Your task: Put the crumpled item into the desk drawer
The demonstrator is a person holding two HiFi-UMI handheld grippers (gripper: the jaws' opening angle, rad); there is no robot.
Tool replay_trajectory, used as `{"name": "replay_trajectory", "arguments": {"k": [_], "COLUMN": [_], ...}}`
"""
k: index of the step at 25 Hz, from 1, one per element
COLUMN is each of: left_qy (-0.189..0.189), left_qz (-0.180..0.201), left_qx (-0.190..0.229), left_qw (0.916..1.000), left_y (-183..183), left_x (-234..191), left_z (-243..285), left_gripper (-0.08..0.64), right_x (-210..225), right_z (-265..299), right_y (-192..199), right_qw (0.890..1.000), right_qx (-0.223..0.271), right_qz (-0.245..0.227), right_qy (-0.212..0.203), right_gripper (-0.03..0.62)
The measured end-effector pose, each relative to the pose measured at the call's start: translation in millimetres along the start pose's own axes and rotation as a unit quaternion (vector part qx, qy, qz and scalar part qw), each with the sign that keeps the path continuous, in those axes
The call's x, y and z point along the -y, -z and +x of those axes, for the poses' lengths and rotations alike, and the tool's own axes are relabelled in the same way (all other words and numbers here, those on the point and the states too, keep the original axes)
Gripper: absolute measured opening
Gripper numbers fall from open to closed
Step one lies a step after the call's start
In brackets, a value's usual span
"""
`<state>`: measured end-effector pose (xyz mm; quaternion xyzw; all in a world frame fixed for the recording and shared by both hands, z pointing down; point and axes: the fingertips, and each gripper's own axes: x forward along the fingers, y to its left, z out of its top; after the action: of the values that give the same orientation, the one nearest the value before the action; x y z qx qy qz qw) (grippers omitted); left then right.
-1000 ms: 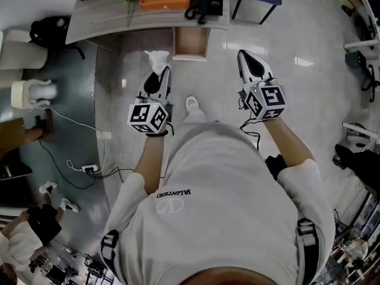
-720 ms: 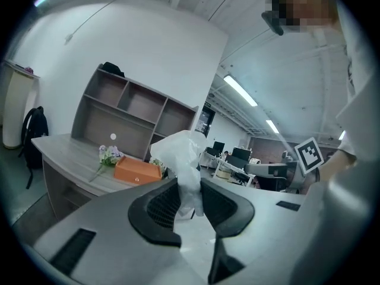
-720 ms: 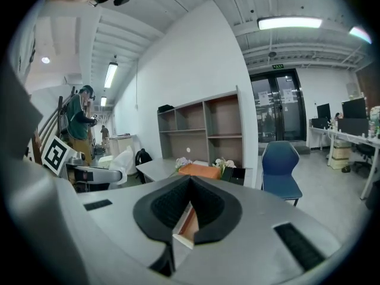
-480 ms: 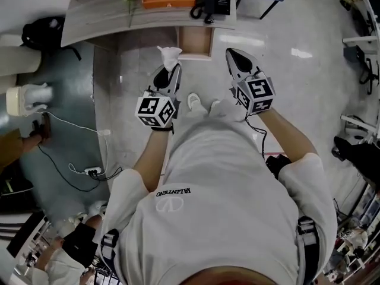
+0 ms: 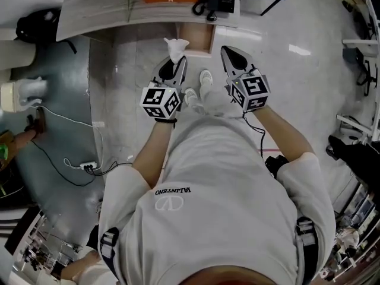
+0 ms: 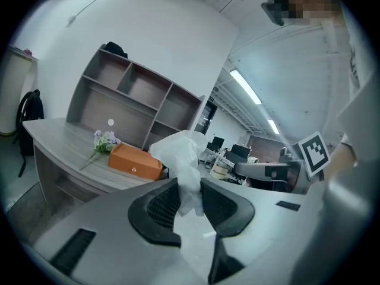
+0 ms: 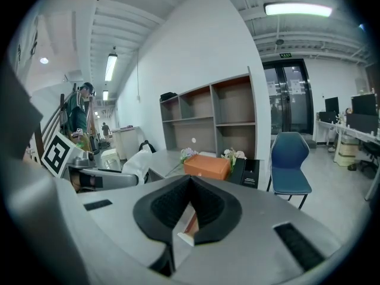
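Left gripper [image 6: 189, 189] pinching a crumpled tissue [image 6: 181, 153].
Orange box [image 6: 135, 161] on the desk [image 6: 53, 141] at its nine o'clock, flowers [image 6: 105, 139] beside the box.

Bright, even office light — a ceiling strip [image 7: 297, 9] glows at one o'clock in the right gripper view; glare on the floor [image 5: 300, 50] at two o'clock, head view. Fisheye bending, dark corners.

Crumpled item [image 6: 181, 156]: white, thin, tissue-like wad, bunched and creased. It is pinched at its lower end between the jaws of the left gripper [image 6: 190, 198]. The bulk stands up above the jaw tips, off the floor.

Desk drawer [image 5: 200, 37]: pulled out and open, light brown inside. In the head view the wad sits just beside the drawer's front left corner.
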<state>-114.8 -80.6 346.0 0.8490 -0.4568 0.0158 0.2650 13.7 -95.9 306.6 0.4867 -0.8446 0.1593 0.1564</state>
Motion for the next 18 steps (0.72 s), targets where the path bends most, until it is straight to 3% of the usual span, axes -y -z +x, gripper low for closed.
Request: {"name": "replay_trajectory", "arguments": {"k": [18], "left_qy": [-0.034], "left_qz": [-0.013], "left_qx": [-0.088], "left_qw": [0.9954], "left_y": [71.9], "left_x": [-48.6], "left_z": [102.7], "left_gripper": [0.097], "right_x": [41.5], "right_z": [98.7], "right_y": [72.9], "right_qw": [0.998], "right_qx": [-0.042], "right_qz": [0.047], "right_qy": [0.005], "right_gripper": [0.0]}}
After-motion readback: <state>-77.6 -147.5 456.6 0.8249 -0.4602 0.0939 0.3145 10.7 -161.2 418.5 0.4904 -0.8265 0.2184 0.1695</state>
